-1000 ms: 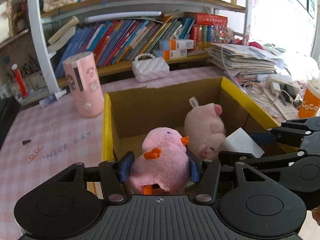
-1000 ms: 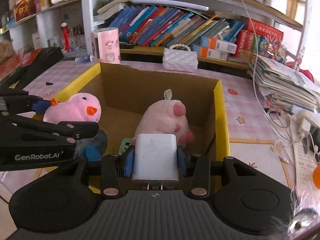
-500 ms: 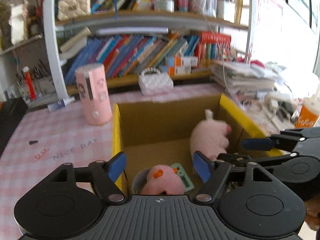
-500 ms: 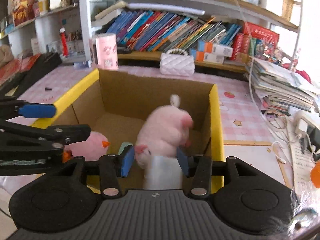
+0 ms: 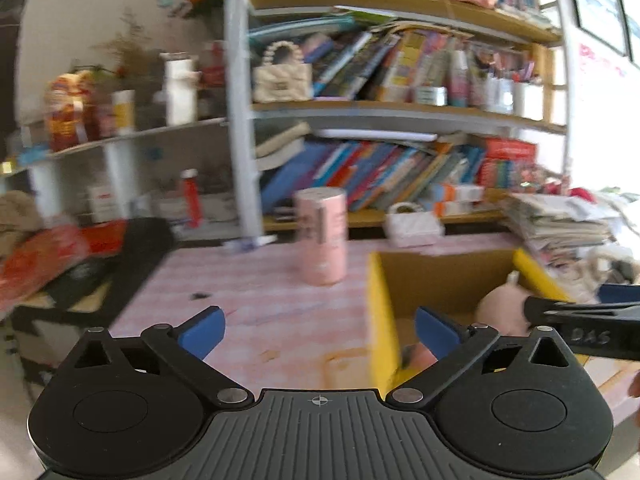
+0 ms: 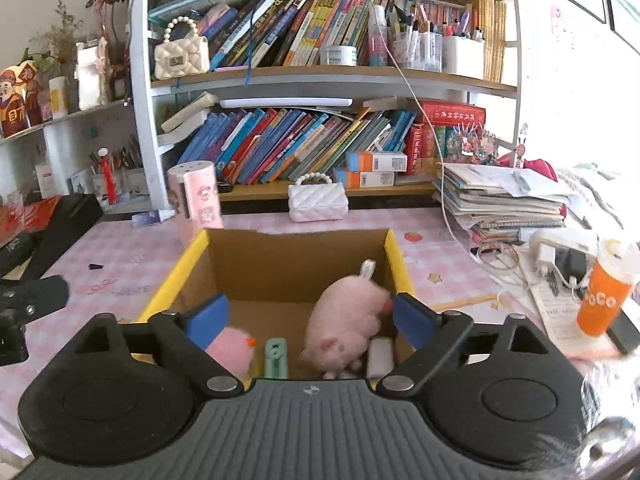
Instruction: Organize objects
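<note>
On the pink checked desk, in front of the bookshelf:
Box: cardboard box [image 6: 296,264] with yellow top edges, open on top, sitting on the tablecloth [image 6: 120,256].
Inside the box: pink pig plush [image 6: 344,320] toward the right wall, pink chick plush [image 6: 234,346] with orange beak at the near-left, small mint-green gadget [image 6: 276,356] between the two, white charger block [image 6: 380,356] just right of the pig, near the right wall.
Right gripper [image 6: 310,322]: hanging over the near edge of the box, blue pads spread wide, nothing between them.
Left gripper [image 5: 320,334]: off to the left of the box, over bare tablecloth, jaws wide apart too, empty. Pretty blurry view on this one.
Cross-view: tip of each gripper shows at the edge of the other's camera.
Behind the box: pink cylinder [image 6: 196,196] with cartoon stickers at the far-left corner, white quilted mini purse [image 6: 318,202] with bead handle straight behind.
Right side: messy stack of papers [image 6: 504,200], orange CoCo cup [image 6: 604,300] nearer the camera.
Up on the shelf: cream quilted purse [image 6: 182,54], rows of leaning books [image 6: 304,148].
</note>
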The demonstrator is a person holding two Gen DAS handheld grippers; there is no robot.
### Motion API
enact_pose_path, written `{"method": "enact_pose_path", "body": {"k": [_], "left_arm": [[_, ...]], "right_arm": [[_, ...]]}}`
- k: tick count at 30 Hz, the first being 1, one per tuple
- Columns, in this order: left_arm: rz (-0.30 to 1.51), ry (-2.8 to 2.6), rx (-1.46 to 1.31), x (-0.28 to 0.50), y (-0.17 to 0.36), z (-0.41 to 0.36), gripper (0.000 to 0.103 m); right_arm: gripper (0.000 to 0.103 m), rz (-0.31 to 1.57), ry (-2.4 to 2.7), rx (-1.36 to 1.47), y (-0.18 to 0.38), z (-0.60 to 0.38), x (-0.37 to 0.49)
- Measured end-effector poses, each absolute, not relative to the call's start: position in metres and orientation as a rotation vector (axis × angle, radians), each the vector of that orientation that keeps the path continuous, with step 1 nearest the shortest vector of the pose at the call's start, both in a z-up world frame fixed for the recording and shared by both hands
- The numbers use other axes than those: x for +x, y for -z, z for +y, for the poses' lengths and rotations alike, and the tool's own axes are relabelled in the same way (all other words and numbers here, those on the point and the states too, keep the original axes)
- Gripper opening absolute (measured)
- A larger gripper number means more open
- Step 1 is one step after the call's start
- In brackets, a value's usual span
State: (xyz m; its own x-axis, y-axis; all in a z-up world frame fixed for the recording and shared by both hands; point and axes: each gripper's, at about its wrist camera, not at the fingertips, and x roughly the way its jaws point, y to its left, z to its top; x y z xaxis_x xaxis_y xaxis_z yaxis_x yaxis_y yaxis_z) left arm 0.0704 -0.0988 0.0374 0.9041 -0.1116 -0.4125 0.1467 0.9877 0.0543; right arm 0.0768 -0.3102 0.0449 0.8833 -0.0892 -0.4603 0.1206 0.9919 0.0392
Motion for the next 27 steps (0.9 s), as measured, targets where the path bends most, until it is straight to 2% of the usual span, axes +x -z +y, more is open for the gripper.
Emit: {"method": "enact_pose_path", "body": {"k": [3,5,12,27], "left_arm": [[0.459,0.102,0.099,0.052,-0.027,-0.084,0.103],[0.491,0.100,0.096,0.040,-0.020,-0.074,0.103],[0.599,0.097,0.062,0.012,0.000,-0.047,0.103],[0.645,0.071,0.079,-0.020,0.009,-0.029,0.103]], "right_arm": [[0.101,0.503,0.115,0.070,-0.037,-0.292,0.058],[0.103,0.530,0.106,0.072,-0.030,-0.279,0.045],[0.103,0.611,0.089,0.061,-0.011,-0.242,0.008],[0.103,0.636,0.063,0.035,-0.007,-0.214,-0.037]]}}
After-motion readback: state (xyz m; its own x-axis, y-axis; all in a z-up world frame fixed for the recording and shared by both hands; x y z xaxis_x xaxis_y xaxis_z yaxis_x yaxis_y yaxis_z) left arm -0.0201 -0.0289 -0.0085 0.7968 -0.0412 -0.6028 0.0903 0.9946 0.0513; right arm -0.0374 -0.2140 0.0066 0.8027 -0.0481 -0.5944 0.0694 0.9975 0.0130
